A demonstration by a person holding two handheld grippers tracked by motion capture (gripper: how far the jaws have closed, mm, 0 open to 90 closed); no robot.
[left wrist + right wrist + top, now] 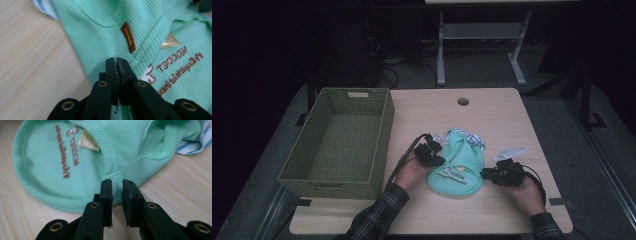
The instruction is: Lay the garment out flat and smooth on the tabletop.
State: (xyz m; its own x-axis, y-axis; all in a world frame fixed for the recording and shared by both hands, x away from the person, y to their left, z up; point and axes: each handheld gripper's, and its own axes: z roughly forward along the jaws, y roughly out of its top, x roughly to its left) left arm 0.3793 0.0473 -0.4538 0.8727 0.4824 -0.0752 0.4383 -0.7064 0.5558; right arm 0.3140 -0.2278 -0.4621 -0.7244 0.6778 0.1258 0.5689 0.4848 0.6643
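From the high view, your left gripper (435, 154) sits at the 9 o'clock edge of the mint-green garment (457, 167), which lies on the wooden table (492, 115) a little toward your side of its middle. Your right gripper (488, 174) is at the garment's 4 o'clock edge, its tips touching or just beside the hem; this view is too dim to say which. A striped cloth (474, 140) peeks out from under the garment at about 1 o'clock. The woven green basket (382, 135) stands well apart at 9 o'clock of the garment, on the table's left side. A small white tag (511, 151) lies on the wood just at 12 o'clock of your right gripper.

In the left gripper view, your jaws are pressed tight together, and the garment's edge (100, 35) is pinched between their tips. A small brown label (128, 37) sits at 12 o'clock of the tips, and brown lettering (175, 67) runs off at 3 o'clock.

In the right gripper view, your jaws stand slightly parted, a narrow gap between the pads. The garment's hem (117, 173) lies just ahead of the tips at 12 o'clock, and nothing is clamped. The printed lettering (67, 147) sits at 11 o'clock, and the striped cloth (195, 142) at 2 o'clock.
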